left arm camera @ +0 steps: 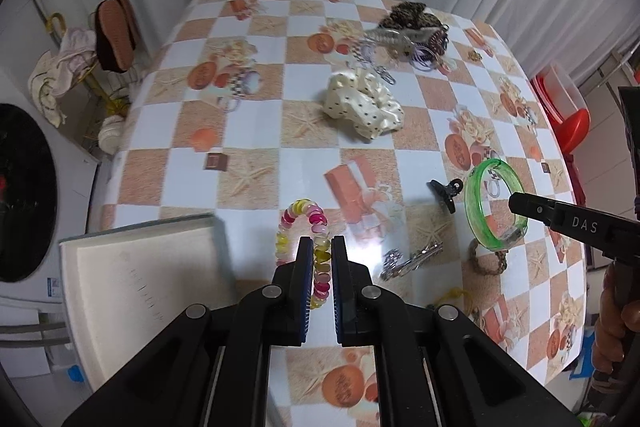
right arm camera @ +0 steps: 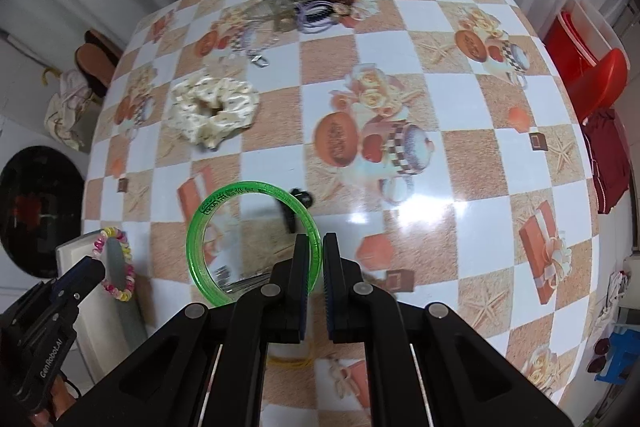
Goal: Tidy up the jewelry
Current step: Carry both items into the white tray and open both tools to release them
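Left gripper [left arm camera: 322,241] jaws clamp a beaded bracelet [left arm camera: 302,223]; right gripper [right arm camera: 311,239] jaws clamp a green bangle [right arm camera: 224,199] above the table [right arm camera: 440,107].

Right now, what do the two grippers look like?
Both are black, with angular linkage arms, silver round pivot pins and flat parallel jaws lined with ribbed blue pads. The left gripper carries white "GenRobot.AI" lettering on its side; the right gripper carries white "DAS" lettering. No cables or sleeves show.
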`<state>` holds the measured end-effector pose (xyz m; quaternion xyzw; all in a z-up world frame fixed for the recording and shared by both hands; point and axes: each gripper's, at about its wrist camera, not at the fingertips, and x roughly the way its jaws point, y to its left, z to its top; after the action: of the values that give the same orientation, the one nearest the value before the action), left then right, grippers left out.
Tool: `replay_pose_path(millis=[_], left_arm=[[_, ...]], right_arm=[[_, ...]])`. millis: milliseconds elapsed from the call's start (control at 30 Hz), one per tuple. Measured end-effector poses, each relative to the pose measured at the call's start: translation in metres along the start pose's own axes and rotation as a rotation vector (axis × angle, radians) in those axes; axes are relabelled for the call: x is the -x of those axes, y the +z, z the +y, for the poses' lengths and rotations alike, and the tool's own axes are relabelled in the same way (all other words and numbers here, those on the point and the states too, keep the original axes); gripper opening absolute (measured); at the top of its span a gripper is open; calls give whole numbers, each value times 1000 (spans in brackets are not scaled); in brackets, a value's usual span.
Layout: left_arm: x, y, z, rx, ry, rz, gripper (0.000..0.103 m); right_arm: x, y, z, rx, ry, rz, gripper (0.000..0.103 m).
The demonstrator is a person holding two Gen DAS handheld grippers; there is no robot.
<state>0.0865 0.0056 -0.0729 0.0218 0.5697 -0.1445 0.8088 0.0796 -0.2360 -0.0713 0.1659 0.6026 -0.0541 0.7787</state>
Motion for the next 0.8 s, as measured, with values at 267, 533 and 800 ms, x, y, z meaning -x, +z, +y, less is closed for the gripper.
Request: replay_pose_path(millis=[267, 533, 800], left_arm=[[25, -22, 46, 91, 41, -10, 14], [28, -56, 108, 208, 121, 14, 14], [5, -83, 153, 263, 206, 54, 14]], right_arm=[[11, -5, 52, 85, 61, 6, 7], [-1, -15, 129, 218, 124, 45, 7], [-38, -37, 211, 350, 168, 114, 7]])
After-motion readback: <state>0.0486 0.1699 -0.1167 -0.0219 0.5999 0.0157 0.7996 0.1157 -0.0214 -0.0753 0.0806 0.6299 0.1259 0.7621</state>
